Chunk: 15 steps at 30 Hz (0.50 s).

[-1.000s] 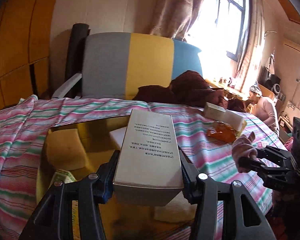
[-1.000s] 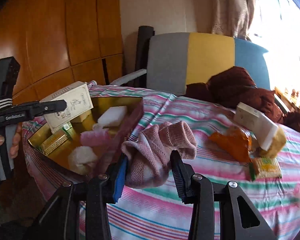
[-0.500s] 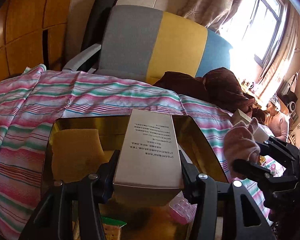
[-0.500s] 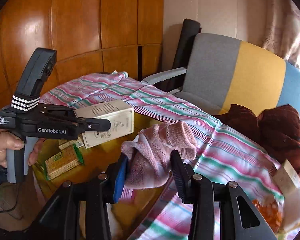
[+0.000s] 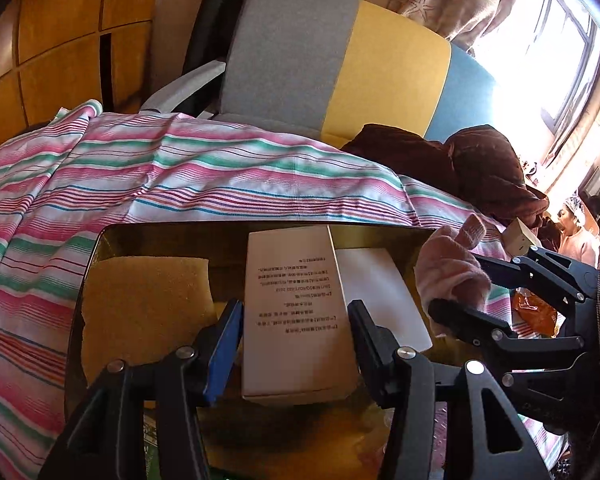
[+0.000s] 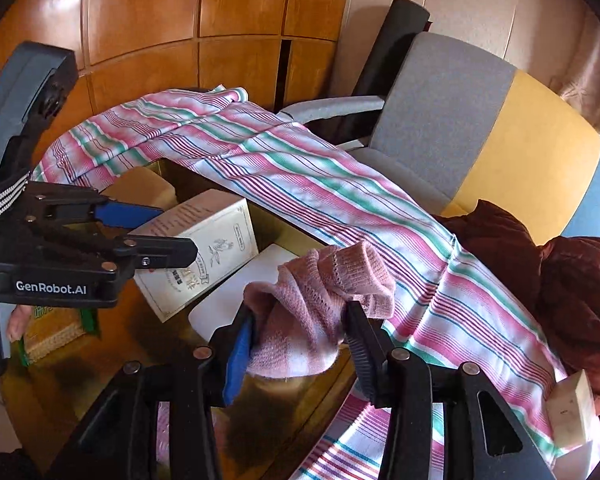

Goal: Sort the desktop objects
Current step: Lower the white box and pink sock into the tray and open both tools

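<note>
The setting is a room with orange-brown wooden wall panels [image 6: 140, 20] and one chair [image 5: 340, 64] upholstered in grey, yellow and blue bands; a pink, green and white striped cloth [image 5: 180, 176] covers the work surface; one gold tray [image 5: 100, 248] rests on the cloth.

Tray contents, counted: one yellow sponge [image 5: 144, 304]; one flat white block [image 5: 380, 292]; one white carton [image 5: 296, 312]; one green-edged snack packet [image 6: 56, 336]. The carton carries several lines of small printed text, not legible, and a plant drawing on one side face.

Left gripper [image 5: 296, 336]: its fingers stand just apart from the sides of the white carton, which lies in the tray between the sponge and the white block; the jaws appear slightly parted rather than clamped. The body of this gripper reads "GenRobot.AI" in the right wrist view.

Right gripper [image 6: 298, 340]: closed on one pink knitted glove [image 6: 320, 304], held above the tray's right portion, near the white block.

Outside the tray: one dark brown garment [image 5: 480, 168] heaped beyond the cloth; one cream box [image 6: 572, 408] on the cloth at far right; one orange packet [image 5: 536, 312], partly hidden.
</note>
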Each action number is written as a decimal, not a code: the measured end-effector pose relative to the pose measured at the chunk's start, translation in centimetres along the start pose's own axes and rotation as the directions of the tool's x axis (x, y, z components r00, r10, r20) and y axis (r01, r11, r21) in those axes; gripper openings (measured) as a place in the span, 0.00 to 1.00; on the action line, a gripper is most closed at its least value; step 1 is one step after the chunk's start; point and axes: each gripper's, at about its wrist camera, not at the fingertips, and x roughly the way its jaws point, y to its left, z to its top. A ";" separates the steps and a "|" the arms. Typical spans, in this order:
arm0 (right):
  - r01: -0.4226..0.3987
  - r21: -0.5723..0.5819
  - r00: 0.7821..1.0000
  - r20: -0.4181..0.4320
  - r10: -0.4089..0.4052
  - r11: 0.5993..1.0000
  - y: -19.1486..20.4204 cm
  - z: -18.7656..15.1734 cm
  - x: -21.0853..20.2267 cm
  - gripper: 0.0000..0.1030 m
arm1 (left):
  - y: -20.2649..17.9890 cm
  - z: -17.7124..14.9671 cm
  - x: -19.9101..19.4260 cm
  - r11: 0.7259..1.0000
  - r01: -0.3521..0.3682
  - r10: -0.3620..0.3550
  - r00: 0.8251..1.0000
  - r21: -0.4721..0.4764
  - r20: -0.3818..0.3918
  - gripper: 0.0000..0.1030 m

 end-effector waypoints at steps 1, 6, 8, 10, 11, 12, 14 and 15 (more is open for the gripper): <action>-0.006 0.005 1.000 0.004 0.006 1.000 -0.1 -0.1 0.0 0.47 | 0.0 -0.1 -0.1 1.000 -0.004 0.004 1.000 0.004 0.005 0.54; -0.010 0.050 0.999 0.043 0.007 0.999 -0.3 -0.8 -1.3 0.49 | -0.2 -0.4 -1.4 1.000 -0.012 0.012 0.999 0.015 0.043 0.55; -0.009 0.080 0.998 0.066 0.004 0.997 -0.6 -1.4 -2.3 0.49 | -0.5 -0.7 -2.3 0.999 -0.024 0.022 0.998 0.030 0.066 0.55; -0.012 0.116 0.996 0.089 0.002 0.993 -0.8 -2.2 -3.3 0.50 | -1.2 -1.0 -3.2 0.998 -0.035 0.030 0.996 0.054 0.088 0.55; -0.009 0.138 0.995 0.098 -0.004 0.990 -0.9 -2.9 -4.0 0.51 | -1.6 -1.3 -3.6 0.997 -0.039 0.032 0.995 0.070 0.097 0.55; -0.006 0.159 0.994 0.106 -0.011 0.987 -1.1 -3.6 -4.6 0.54 | -2.0 -1.6 -4.1 0.996 -0.039 0.030 0.994 0.085 0.105 0.56; 0.006 0.215 0.992 0.119 -0.033 0.977 -1.5 -5.5 -6.0 0.56 | -3.0 -2.2 -5.0 0.994 -0.028 0.014 0.993 0.110 0.119 0.57; 0.015 0.245 0.991 0.125 -0.047 0.969 -1.7 -6.6 -6.7 0.57 | -3.6 -2.4 -5.4 0.992 -0.021 0.006 0.992 0.121 0.124 0.58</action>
